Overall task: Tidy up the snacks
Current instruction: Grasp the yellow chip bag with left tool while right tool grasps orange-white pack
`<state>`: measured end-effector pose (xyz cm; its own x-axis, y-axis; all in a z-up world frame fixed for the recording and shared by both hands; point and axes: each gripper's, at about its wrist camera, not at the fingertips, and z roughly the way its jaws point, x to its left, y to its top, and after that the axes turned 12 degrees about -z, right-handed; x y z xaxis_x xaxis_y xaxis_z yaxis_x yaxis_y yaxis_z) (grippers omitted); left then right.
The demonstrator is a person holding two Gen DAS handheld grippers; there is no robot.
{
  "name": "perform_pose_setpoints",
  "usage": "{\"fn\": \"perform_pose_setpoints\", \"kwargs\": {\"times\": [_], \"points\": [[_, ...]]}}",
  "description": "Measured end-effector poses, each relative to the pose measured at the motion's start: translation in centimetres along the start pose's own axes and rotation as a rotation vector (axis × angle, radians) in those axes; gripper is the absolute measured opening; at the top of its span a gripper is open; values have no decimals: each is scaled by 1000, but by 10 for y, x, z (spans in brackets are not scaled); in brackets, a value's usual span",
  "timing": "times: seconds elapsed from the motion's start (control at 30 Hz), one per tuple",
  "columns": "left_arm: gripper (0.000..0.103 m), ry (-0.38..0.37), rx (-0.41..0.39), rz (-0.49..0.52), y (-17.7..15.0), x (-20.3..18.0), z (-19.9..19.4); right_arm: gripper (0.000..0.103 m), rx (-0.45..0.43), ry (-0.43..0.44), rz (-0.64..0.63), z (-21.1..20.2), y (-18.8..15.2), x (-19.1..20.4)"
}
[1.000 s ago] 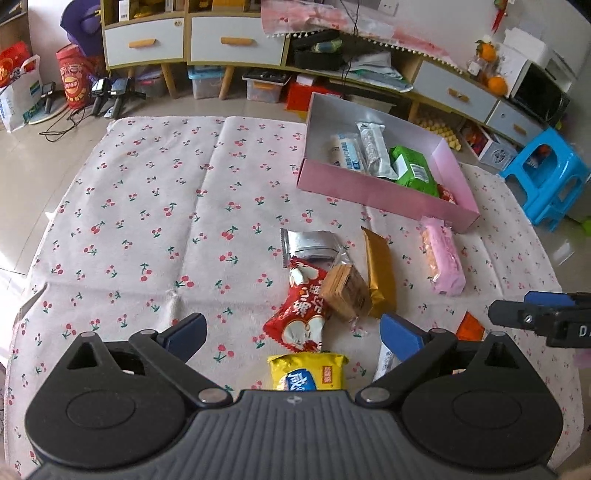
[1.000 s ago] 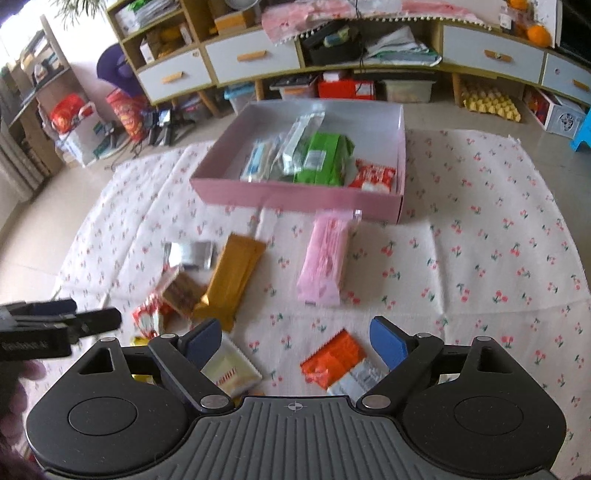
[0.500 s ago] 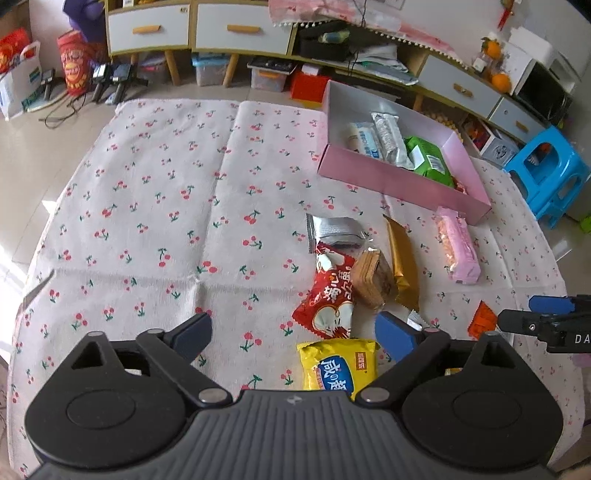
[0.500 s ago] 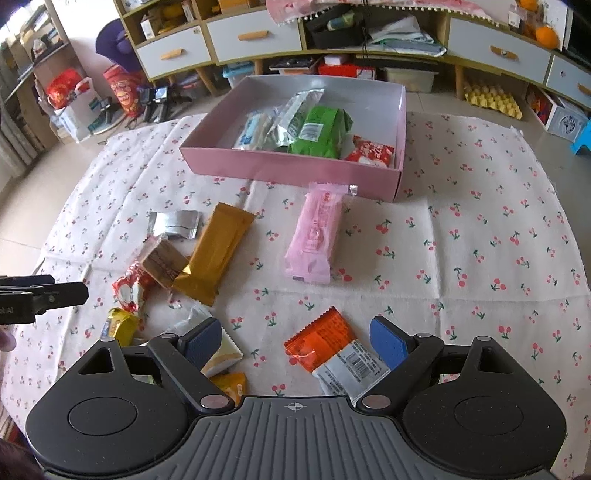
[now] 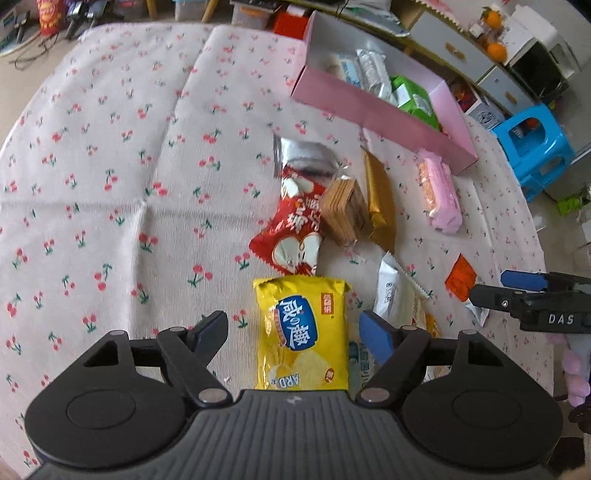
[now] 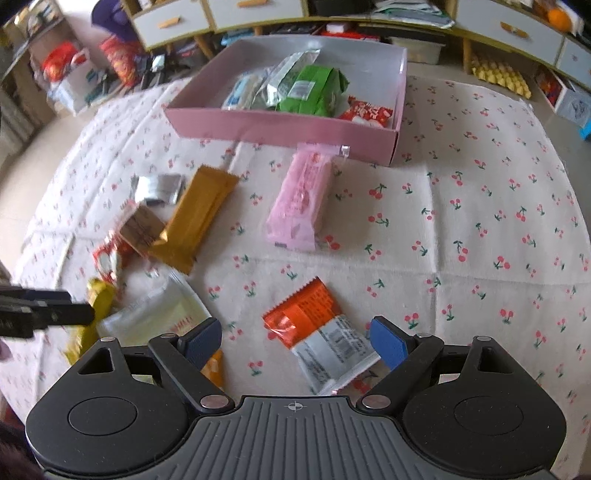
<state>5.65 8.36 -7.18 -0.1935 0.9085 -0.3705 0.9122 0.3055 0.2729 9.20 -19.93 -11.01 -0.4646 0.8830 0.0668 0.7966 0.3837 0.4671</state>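
Note:
My left gripper (image 5: 295, 332) is open, its blue fingers on either side of a yellow chip packet (image 5: 301, 328) lying on the cherry-print cloth (image 5: 110, 147). My right gripper (image 6: 295, 339) is open over an orange packet (image 6: 301, 308) and a white-backed packet (image 6: 332, 350) that lie between its fingers. The pink box (image 6: 284, 129) stands further back and holds a green packet (image 6: 310, 90), a red packet (image 6: 365, 112) and clear-wrapped packets. A red packet (image 5: 291, 229), brown wafers (image 5: 341, 208), a gold bar (image 5: 380, 206) and a pink wafer pack (image 5: 441, 192) lie loose.
A silver packet (image 5: 306, 157) and a white packet (image 5: 391, 295) also lie on the cloth. A blue stool (image 5: 532, 147) stands to the right of the cloth. Drawers and cluttered shelves (image 6: 332, 22) run along the back. The floor is beyond the cloth's left edge.
Both grippers have dropped lower and moved nearer to the snacks. The yellow packet now sits between my left fingers; the orange and white packets now sit between my right fingers.

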Motion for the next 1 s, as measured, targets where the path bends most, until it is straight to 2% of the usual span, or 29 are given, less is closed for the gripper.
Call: {"fn": "perform_pose_setpoints", "kwargs": {"times": [0.17, 0.3, 0.4, 0.47, 0.63, 0.77, 0.83, 0.93, 1.0], "points": [[68, 2, 43, -23, -1, 5, 8, 89, 34, -26, -119, 10, -3, -1], [65, 8, 41, -23, -2, 4, 8, 89, 59, -44, -164, 18, -7, -4], [59, 30, 36, 0, -2, 2, 7, 88, 72, -54, -193, 24, -9, -3], [51, 52, 24, 18, -2, 1, 6, 87, 76, -63, -214, 26, -9, -2], [49, 90, -13, 52, -1, -1, 6, 86, 56, -82, -231, 29, -8, 1], [48, 176, -84, 122, -1, -6, 6, 75, 32, -78, -228, 28, -6, 4], [48, 208, -113, 150, 0, -7, 6, 65, 21, -66, -224, 28, -5, 6], [49, 231, -125, 160, 1, -6, 7, 55, 16, -54, -227, 27, -4, 9], [50, 232, -121, 156, 2, -4, 8, 53, 14, -53, -235, 26, -4, 11]]}}
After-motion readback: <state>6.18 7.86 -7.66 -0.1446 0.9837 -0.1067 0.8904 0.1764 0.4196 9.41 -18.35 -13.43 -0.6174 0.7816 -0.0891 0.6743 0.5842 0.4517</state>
